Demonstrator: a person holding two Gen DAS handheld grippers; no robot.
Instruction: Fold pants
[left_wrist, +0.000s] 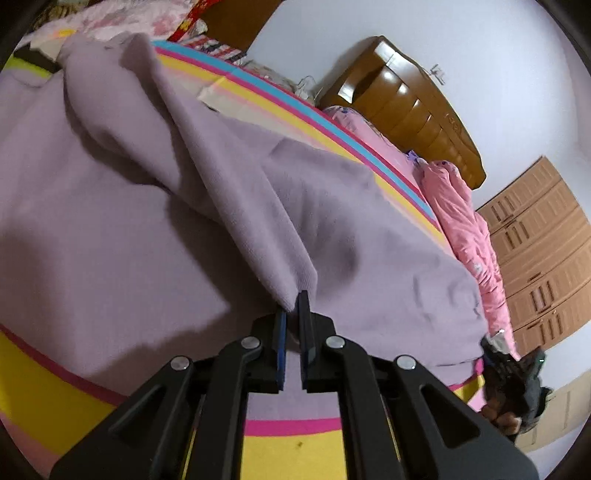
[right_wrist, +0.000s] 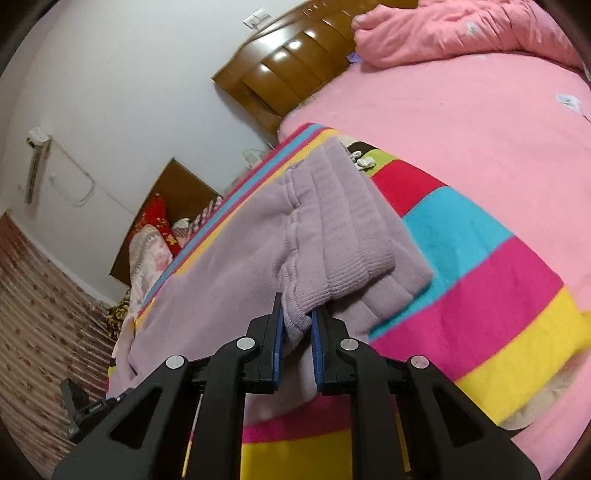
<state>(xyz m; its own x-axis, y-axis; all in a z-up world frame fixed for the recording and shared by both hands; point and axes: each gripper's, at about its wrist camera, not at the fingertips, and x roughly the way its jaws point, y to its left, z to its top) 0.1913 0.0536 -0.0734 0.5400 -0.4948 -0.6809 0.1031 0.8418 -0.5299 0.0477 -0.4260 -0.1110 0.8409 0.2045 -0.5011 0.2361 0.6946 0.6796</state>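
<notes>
My left claw (left_wrist: 293, 304) is pinched tight on a corner of the soft lilac knit pants (left_wrist: 110, 221), the fabric edge caught right between my blue-padded fingertips at lower centre of the left wrist view. From that pinch the cloth rises in a long ridge toward the upper left of the frame, folded over the rest of the pants, which spread wide across the striped blanket of yellow, magenta and blue bands (left_wrist: 295, 454).

Over in the right wrist view, my right claw (right_wrist: 297, 314) clamps a bunched lump of the ribbed waistband, with fabric filling the gap between the pads. The waistband end is doubled over on itself at centre frame, and the legs run away toward the lower left. The blanket shows here in broad blocks of colour to the right of the pants, lying on a pink bedsheet (right_wrist: 461, 110).

A glossy brown wooden headboard (right_wrist: 280, 66) stands at the top of the frame against the white wall, and a rumpled pink quilt (right_wrist: 461, 29) is heaped in the upper right.
</notes>
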